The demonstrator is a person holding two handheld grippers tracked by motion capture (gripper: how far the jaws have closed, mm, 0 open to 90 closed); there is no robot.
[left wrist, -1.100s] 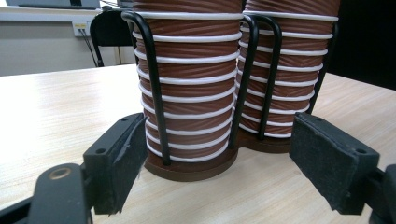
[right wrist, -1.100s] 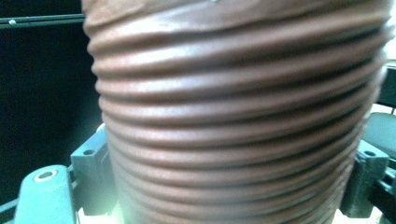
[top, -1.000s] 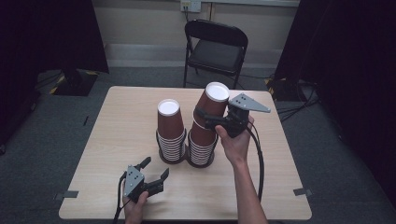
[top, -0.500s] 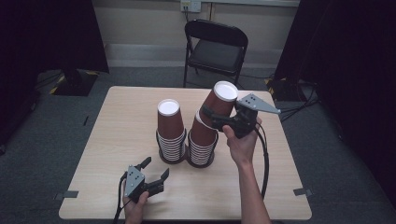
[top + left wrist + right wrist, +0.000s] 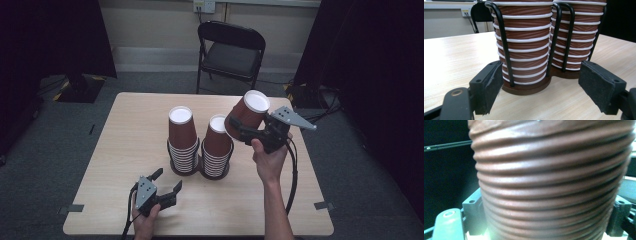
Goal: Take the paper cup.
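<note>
1. High view: a person stands at a wooden table (image 5: 115, 150). Their right gripper (image 5: 239, 131) is clamped on a ribbed brown paper cup (image 5: 246, 116), held tilted in the air to the right of and above two stacks of upturned cups in a black wire holder (image 5: 200, 167). The left stack (image 5: 181, 137) and right stack (image 5: 217, 145) stand side by side. The left gripper (image 5: 166, 181) rests low near the table's front edge, jaws apart, holding nothing.

2. Left gripper view: its two black jaws stand wide open, aimed at the holder's round base (image 5: 529, 87), near it but not touching.

3. Right gripper view: the cup's ridged wall (image 5: 549, 182) sits squeezed between both jaws.

4. My reading: one cup is lifted clear of the stacks. Next it needs carrying to an open patch of table and setting down, perhaps with the left gripper steadying the holder.
</note>
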